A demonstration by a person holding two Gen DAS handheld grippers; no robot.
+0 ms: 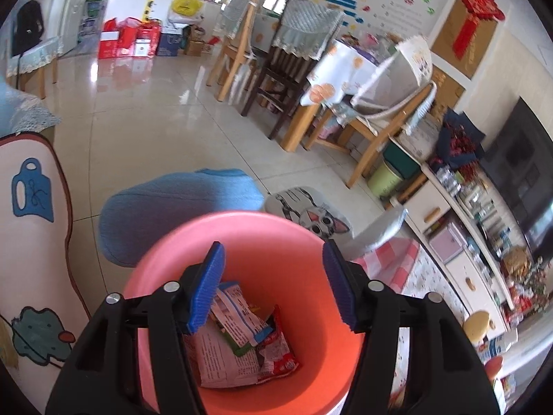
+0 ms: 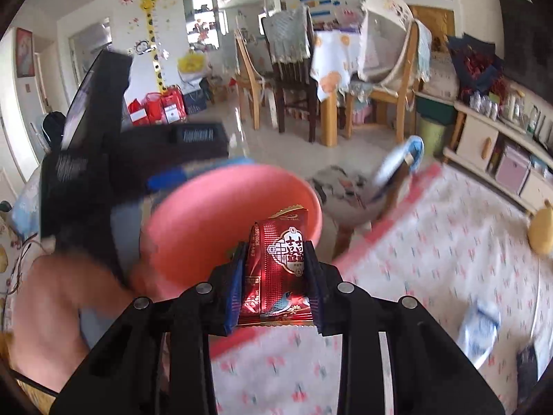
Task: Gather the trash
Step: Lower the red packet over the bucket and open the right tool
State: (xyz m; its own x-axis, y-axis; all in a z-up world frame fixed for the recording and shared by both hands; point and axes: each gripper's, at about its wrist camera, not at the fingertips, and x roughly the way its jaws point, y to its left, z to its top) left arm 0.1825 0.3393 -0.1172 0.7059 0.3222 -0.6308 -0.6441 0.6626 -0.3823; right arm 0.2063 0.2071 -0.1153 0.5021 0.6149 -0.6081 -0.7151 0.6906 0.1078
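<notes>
A pink bin (image 1: 297,242) fills the lower middle of the left wrist view, with several snack wrappers (image 1: 242,342) lying in its bottom. My left gripper (image 1: 273,285) is open and empty, its blue pads over the bin's mouth. In the right wrist view my right gripper (image 2: 276,283) is shut on a red foil wrapper (image 2: 280,269) and holds it just short of the pink bin's rim (image 2: 235,228). The left gripper's black body (image 2: 103,159) shows blurred at the left of that view, above the bin.
A table with a floral cloth (image 2: 432,259) lies under and right of my right gripper; a white wrapper (image 2: 480,328) and a yellow pear-shaped object (image 2: 542,235) lie on it. A blue cushion (image 1: 179,211), a cat-print stool (image 1: 307,214), dining chairs (image 1: 276,79) and a cabinet (image 1: 459,252) stand around.
</notes>
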